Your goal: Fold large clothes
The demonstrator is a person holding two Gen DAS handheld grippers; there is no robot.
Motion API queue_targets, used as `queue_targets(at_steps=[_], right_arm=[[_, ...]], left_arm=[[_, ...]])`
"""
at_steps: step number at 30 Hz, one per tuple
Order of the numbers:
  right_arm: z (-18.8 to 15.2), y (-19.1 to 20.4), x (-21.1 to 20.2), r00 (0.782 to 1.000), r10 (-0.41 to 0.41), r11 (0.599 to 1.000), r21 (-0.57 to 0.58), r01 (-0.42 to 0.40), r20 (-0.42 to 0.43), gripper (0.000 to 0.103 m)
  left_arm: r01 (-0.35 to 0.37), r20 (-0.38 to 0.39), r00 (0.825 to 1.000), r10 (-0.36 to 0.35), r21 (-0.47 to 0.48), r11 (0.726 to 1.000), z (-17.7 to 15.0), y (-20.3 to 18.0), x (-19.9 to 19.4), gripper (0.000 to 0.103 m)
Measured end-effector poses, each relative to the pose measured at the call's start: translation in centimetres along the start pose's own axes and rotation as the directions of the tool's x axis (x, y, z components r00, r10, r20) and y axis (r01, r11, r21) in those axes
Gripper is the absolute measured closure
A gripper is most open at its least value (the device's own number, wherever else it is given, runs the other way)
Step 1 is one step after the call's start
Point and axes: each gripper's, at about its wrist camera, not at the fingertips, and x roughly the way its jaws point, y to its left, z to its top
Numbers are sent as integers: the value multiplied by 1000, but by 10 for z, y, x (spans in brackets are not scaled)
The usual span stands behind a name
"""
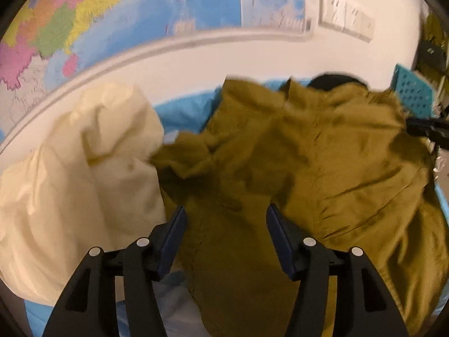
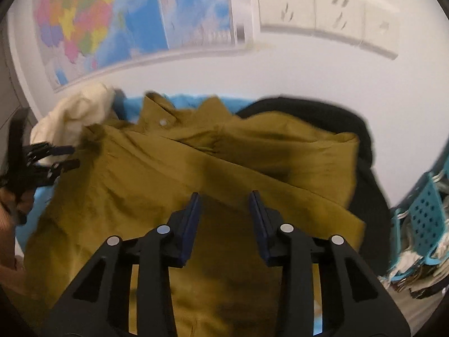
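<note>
Under a wall map (image 2: 118,28), the olive shirt (image 2: 196,163) sprawls crumpled over blue bedding (image 1: 182,112). Both the left gripper (image 1: 226,219) and right gripper (image 2: 224,205) hover open above it, empty. Spreading seems underway; next, pinch an edge.

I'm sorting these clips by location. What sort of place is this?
Probably a home room, perhaps a bedroom or study. A coloured wall map and a row of wall sockets sit above a blue-covered surface heaped with clothes, among them an olive shirt, beside a teal basket.
</note>
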Motion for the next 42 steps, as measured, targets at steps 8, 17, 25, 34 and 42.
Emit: queue_targets(at_steps=[8,17,25,34,42], right_arm=[[0,-19,-7,998,56,994,94,-56,2,42],[-95,-60,-91,988,147,947,282,-152,39,14],[-191,-61,-97,978,203,895,416,-162,-56,14],[-216,-22,-104,924,382,865,359,-350,-19,17],[-223,-1,-101,924,382,863,362,-352,-13,89]], left_arm=[[65,106,992,-61,-33,997,-37,20,-52,35],[221,-2,975,-224,-140,965,-127,41,-71,30],[367,-65,921,-384,-182,912,-175,27,-71,29],[572,-33,802,-596,-240,784,-213,15,-91,14],[500,-59,849,-526,-235,834,-218,-12,-94,77]])
